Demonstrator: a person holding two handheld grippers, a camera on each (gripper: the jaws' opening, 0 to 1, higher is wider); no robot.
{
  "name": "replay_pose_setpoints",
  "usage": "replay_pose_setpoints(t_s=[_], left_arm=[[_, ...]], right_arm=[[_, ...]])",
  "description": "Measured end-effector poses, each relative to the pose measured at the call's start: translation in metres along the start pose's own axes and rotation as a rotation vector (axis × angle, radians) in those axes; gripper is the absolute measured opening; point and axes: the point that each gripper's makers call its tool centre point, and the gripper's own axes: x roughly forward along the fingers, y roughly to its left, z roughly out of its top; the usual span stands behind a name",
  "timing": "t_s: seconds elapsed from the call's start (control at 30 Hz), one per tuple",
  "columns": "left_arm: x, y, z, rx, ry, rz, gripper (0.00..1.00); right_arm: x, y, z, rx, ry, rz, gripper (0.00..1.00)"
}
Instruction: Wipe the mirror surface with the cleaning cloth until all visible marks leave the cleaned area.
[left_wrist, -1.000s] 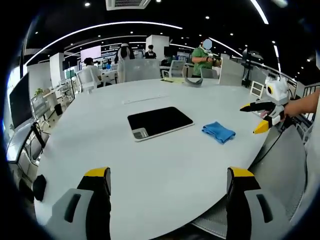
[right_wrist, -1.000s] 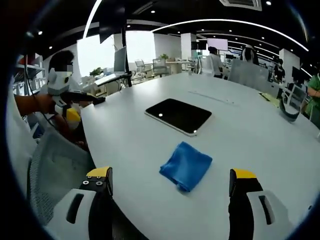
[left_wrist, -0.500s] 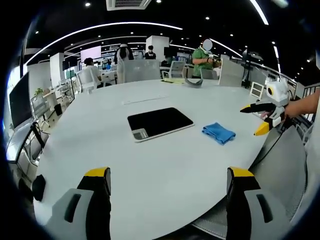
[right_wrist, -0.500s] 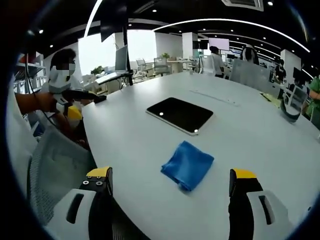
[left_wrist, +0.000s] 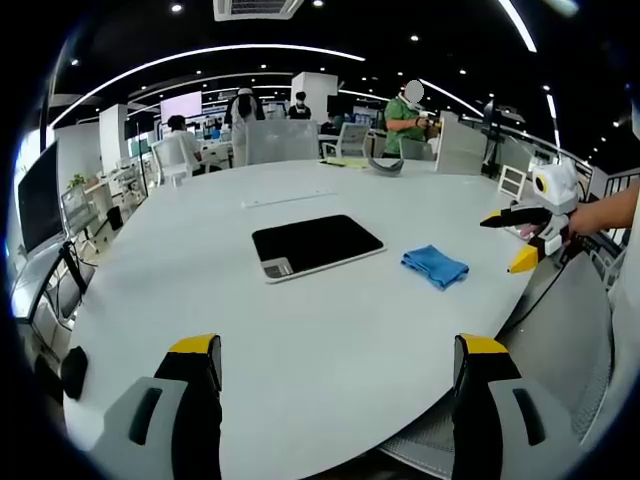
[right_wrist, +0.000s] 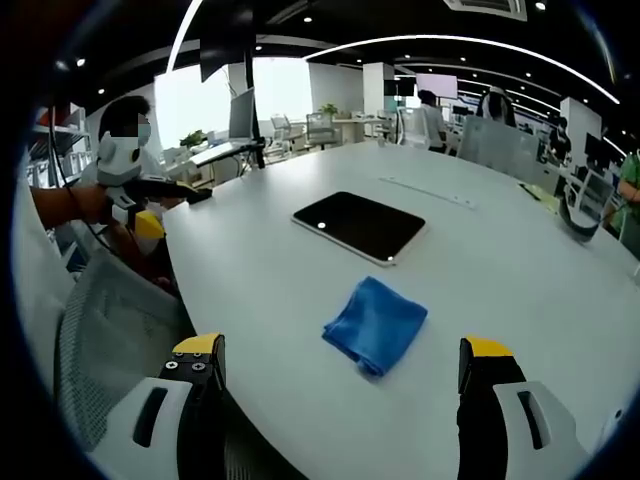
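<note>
Vs. the earlier frames, almost nothing differs: both views have shifted a touch, so the cameras moved, while the things lie as before on the big white oval worktop (left_wrist: 330, 330). Left tool (left_wrist: 335, 400) hangs over the near worktop edge in the left gripper view, yellow-tipped jaws wide apart, nothing between them. Right tool (right_wrist: 340, 405) is likewise spread and empty in the right gripper view, low over the worktop edge by a grey mesh chair back (right_wrist: 110, 340). The flat dark rectangular mirror w/ pale rim (left_wrist: 317, 246) lies near the worktop's middle, reflecting black; in the right gripper view it (right_wrist: 360, 226) sits beyond the cloth. The crumpled blue cleaning cloth (left_wrist: 435, 266) lies just beside the mirror, apart from it, towards the right tool, which enters the left gripper view from the right edge w/ jaws parted. In the right gripper view the cloth (right_wrist: 375, 324) is between the jaws' line of sight and the mirror, not touched by either tool. Marks on the mirror: too small to tell in either view. The left tool seen at the left of the right gripper view is partly hidden by a hand. Far-side worktop items, a thin white strip (left_wrist: 290, 199) and a grey curved object (left_wrist: 385, 163), are hard to make out. People at desks in the background are blurred.
</note>
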Motion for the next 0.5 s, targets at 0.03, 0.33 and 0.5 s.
replay_pose_setpoints(t_s=[0.03,0.33,0.5], left_arm=[[0.0,0.0005,-0.0001,0.001,0.001,0.0,0.98],[-0.001,0.0012,0.0013,0.002,-0.004,0.001,0.98],[-0.0017,0.0008,0.0014,0.001,-0.005,0.003,0.98]], right_arm=[[-0.0001,0.0004,0.0002,-0.001,-0.001,0.001,0.97],[0.0002,0.0027,-0.001,-0.001,0.001,0.005,0.97],[-0.0007,0.0021,-0.0007,0.0,-0.001,0.002,0.97]])
